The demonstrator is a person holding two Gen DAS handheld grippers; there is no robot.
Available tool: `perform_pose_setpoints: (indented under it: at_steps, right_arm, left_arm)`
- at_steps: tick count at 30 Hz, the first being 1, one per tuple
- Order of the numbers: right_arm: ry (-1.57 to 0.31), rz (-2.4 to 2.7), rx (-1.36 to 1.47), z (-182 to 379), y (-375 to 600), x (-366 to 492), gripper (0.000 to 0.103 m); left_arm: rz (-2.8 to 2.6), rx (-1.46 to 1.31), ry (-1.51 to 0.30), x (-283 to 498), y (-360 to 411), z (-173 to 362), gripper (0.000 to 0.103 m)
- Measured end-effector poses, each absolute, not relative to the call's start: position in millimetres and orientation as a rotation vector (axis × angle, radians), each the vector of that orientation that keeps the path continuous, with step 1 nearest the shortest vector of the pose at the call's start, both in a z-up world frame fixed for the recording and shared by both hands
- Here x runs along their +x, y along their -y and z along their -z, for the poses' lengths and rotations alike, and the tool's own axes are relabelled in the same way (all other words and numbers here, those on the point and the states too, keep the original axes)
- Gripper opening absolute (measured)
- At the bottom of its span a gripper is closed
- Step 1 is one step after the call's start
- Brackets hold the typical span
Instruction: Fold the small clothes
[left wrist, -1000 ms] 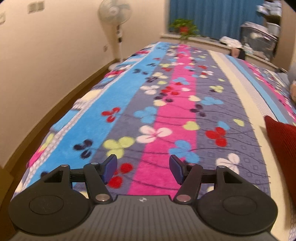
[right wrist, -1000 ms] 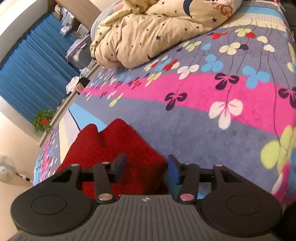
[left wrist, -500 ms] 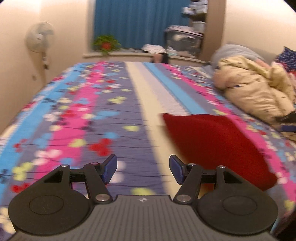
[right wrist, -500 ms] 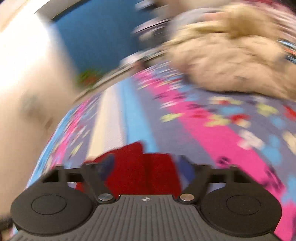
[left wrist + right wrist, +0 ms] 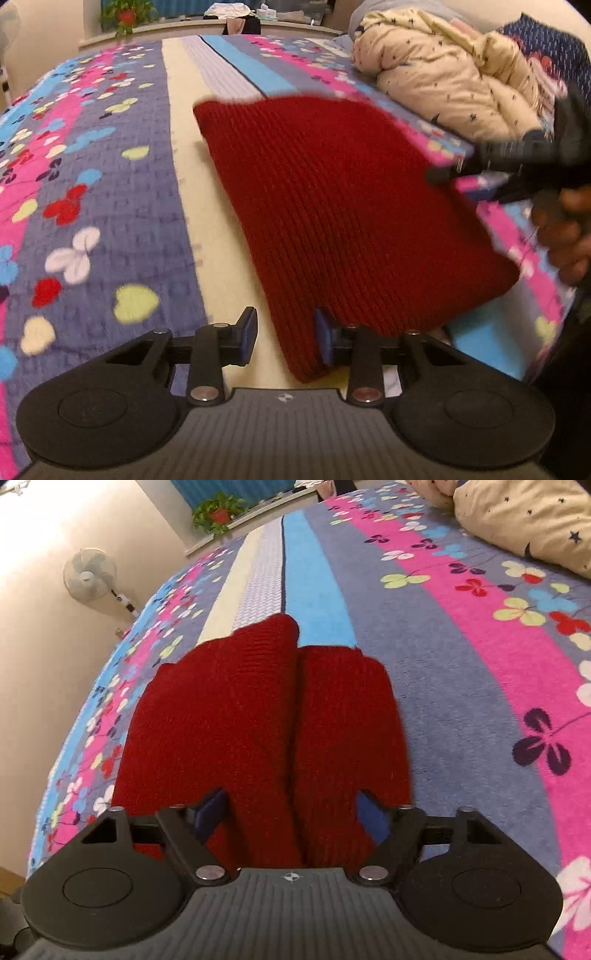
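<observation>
On the bed [image 5: 110, 206], seen from the left wrist, a red knit [image 5: 343, 206] lies flat on the flowered cover, its near corner between the left tongs [image 5: 285, 334], whose jaws stand apart around that edge, not yet closed. The right tongs [image 5: 476, 173] hover at the knit's far side, blurred. A cream quilt [image 5: 450, 70] is heaped beyond.

From the right wrist, the knit [image 5: 258, 720] shows two humps with a crease between them, and the right tongs [image 5: 291, 812] gape wide over its near end. I judge both corners are being lined up for a grasp; next, close on the edges and lift together. A fan [image 5: 90, 576] and potted plant [image 5: 218, 513] stand by the wall.
</observation>
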State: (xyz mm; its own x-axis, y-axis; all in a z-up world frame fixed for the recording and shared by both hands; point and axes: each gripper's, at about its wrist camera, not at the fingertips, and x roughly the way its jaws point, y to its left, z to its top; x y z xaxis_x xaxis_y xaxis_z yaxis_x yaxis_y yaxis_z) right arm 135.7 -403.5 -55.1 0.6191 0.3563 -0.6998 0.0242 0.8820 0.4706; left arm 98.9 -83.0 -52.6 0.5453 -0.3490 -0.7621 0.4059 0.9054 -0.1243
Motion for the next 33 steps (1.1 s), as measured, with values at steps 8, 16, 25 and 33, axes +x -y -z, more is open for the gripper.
perform_pose_setpoints:
  at_steps: [8, 16, 25, 33]
  right_arm:
    - [-0.960, -0.202, 0.468, 70.6, 403.0, 150.8, 0.085]
    - [-0.976, -0.208, 0.462, 72.9, 398.1, 154.6, 0.087]
    - [-0.973, -0.211, 0.464, 75.2, 395.8, 158.8, 0.087]
    - [-0.872, -0.249, 0.518, 62.0, 382.0, 163.6, 0.047]
  left_arm:
    - [0.358, -0.224, -0.823, 185.5, 74.8, 18.1, 0.091]
    - [0.378, -0.516, -1.037, 254.7, 88.6, 77.6, 0.100]
    - [0.383, -0.600, -1.123, 273.5, 94.3, 101.4, 0.089]
    - [0.399, -0.476, -0.981, 253.1, 67.5, 32.6, 0.064]
